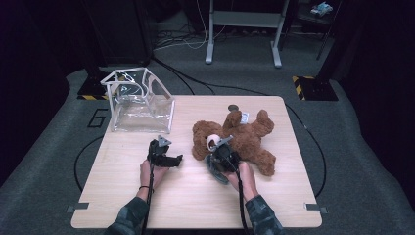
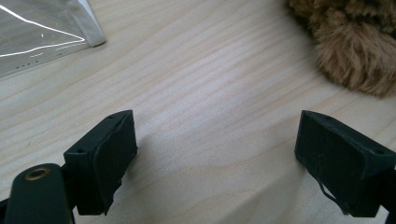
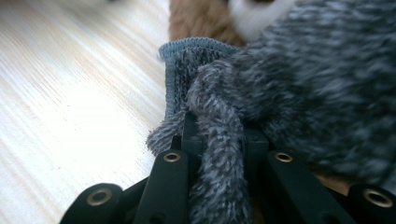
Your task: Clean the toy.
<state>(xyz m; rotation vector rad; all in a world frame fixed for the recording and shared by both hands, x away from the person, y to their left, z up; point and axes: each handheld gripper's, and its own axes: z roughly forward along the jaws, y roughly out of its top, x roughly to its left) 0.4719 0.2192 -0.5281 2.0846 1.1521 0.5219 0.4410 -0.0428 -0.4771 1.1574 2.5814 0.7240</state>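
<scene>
A brown teddy bear (image 1: 247, 137) lies on its back on the wooden table (image 1: 195, 205), right of centre. My right gripper (image 1: 216, 159) is at the bear's head, shut on a grey knitted cloth (image 1: 214, 170). In the right gripper view the cloth (image 3: 280, 93) is bunched between the jaws of the right gripper (image 3: 219, 135), with brown fur (image 3: 201, 18) just beyond. My left gripper (image 1: 175, 159) rests on the table left of the bear, open. In the left gripper view nothing lies between the jaws of the left gripper (image 2: 215, 154); bear fur (image 2: 355, 51) shows at the upper right.
A clear plastic bag with white trim (image 1: 142, 105) stands open at the table's back left; its corner (image 2: 37, 32) is in the left gripper view. A small dark round object (image 1: 234, 106) sits at the back edge. Bare wood lies between the grippers and the front edge.
</scene>
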